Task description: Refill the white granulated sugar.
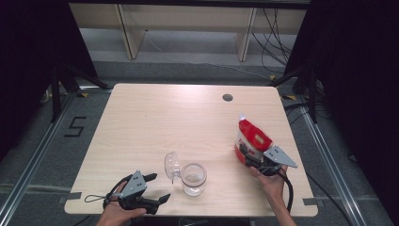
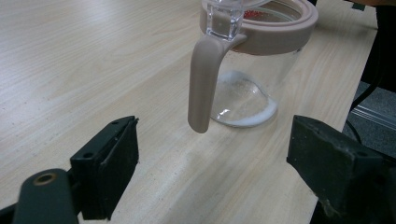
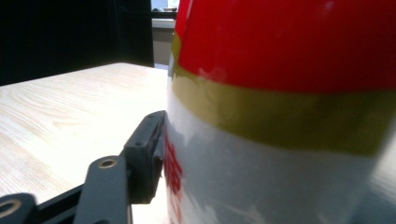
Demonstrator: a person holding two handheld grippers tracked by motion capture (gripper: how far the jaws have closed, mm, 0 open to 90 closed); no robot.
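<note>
A clear glass jar (image 1: 194, 179) with a beige rim stands near the table's front edge, its hinged lid (image 1: 172, 165) tipped open to the left. In the left gripper view the jar (image 2: 252, 70) is close ahead, a beige latch (image 2: 203, 84) hanging down its side. My left gripper (image 1: 160, 187) lies low at the front left, open, pointing at the jar, with nothing between its pads (image 2: 114, 163). A red, yellow and white bag (image 1: 251, 136) stands at the right. My right gripper (image 1: 248, 157) grips its lower part; one pad (image 3: 147, 149) presses the bag (image 3: 280, 116), the other is hidden.
The wooden table (image 1: 164, 122) has a round cable hole (image 1: 227, 97) at the back right. Beyond the far edge stand pale shelf legs (image 1: 129, 33) and loose cables (image 1: 277, 37) on the floor. Dark curtains close both sides.
</note>
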